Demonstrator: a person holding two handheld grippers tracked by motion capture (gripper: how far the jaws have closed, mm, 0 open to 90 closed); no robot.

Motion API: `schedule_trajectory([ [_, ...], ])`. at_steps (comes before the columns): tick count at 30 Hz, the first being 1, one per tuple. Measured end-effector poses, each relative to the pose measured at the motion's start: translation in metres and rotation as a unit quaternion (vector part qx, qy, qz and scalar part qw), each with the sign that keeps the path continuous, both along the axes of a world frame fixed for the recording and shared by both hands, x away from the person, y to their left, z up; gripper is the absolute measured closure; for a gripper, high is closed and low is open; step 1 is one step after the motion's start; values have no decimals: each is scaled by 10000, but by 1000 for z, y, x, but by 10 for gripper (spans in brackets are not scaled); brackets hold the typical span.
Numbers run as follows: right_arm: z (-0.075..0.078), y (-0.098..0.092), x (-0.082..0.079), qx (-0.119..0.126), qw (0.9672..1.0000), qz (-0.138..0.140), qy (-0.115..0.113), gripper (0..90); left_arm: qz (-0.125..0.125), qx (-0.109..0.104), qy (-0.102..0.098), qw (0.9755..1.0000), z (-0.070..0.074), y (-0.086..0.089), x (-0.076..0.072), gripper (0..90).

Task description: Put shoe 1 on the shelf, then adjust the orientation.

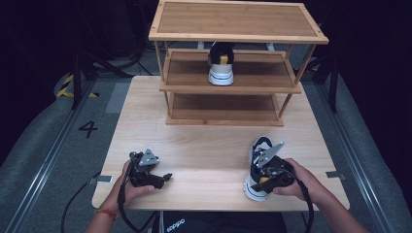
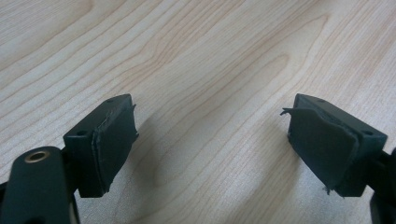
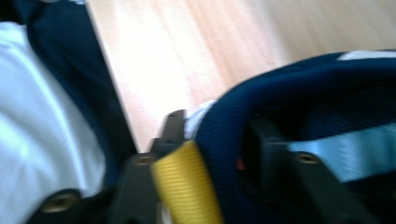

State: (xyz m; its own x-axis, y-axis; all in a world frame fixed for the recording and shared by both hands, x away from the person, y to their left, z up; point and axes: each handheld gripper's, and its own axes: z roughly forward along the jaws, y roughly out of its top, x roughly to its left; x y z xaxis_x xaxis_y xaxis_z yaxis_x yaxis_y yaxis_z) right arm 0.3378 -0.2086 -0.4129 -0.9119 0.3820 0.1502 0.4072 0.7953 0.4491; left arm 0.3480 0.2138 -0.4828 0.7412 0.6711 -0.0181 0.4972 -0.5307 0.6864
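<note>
Pale woodgrain table [image 1: 204, 141] fills the frame's centre in the high view, with a three-tier bamboo shelf rack [image 1: 233, 29] at its far edge. On the middle tier stands a navy-and-white sneaker [image 1: 221, 65] with a yellow heel tab. Its mate [image 1: 256, 167] sits at lower right. The right gripper view, blurred, shows the right gripper [image 3: 212, 126] clamped on that shoe's padded navy heel collar beside the ribbed yellow loop [image 3: 187, 182]. At lower left, the left gripper [image 2: 210, 140] hovers over bare tabletop, its worn rubber pads [image 2: 114, 144] wide apart.
</note>
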Motion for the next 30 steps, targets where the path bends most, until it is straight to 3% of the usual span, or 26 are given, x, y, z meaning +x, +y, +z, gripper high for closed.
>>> schedule_trajectory([
  [5,2,-6,-2,51,9998,210,-13,694,-29,0,10,10000,0,-1,1,154],
  [11,3,-11,-4,-163,9989,417,-144,701,-71,25,22,10000,0,0,2,151],
  [18,3,-17,-3,-195,9988,413,-188,703,-101,21,17,9999,0,0,2,151],
  [28,9,-25,1,12,9992,375,-150,700,-121,26,10,9999,1,0,3,150],
  [30,11,-25,1,-35,9990,368,-243,702,-121,33,7,9999,1,0,3,151],
])
